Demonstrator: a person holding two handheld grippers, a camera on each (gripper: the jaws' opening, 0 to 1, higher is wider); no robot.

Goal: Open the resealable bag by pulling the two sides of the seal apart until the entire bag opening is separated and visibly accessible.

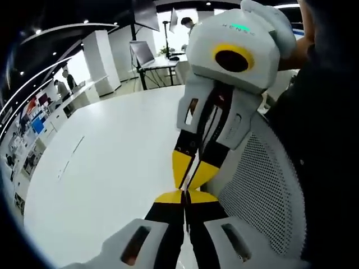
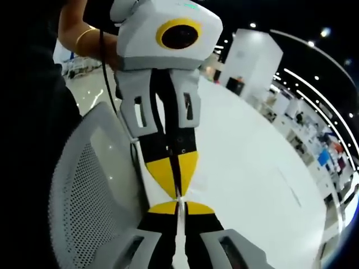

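Yellow-tipped jaws of the left gripper [image 1: 185, 196] sit clenched tip to tip against the clenched right gripper [image 2: 179, 203]; whether either pinches the bag I cannot tell; no bag is discernible; below lie a white table [image 1: 112, 162] and a mesh chair back [image 2: 84, 190].

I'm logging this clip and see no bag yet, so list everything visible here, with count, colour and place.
table: one, white, under both grippers.
mesh chair back: one, pale grey, beside the table and close to the grippers.
desk with a monitor: one, far across the room in the left gripper view.
people: a few, small and distant, near the shelves and desks.
resealable bag: I cannot make one out.
left gripper: one, white and black with yellow tips, jaws closed, tip to tip with the right gripper.
right gripper: one, same colours, jaws closed.
person's arm: one, a band on the wrist, holding the left gripper.
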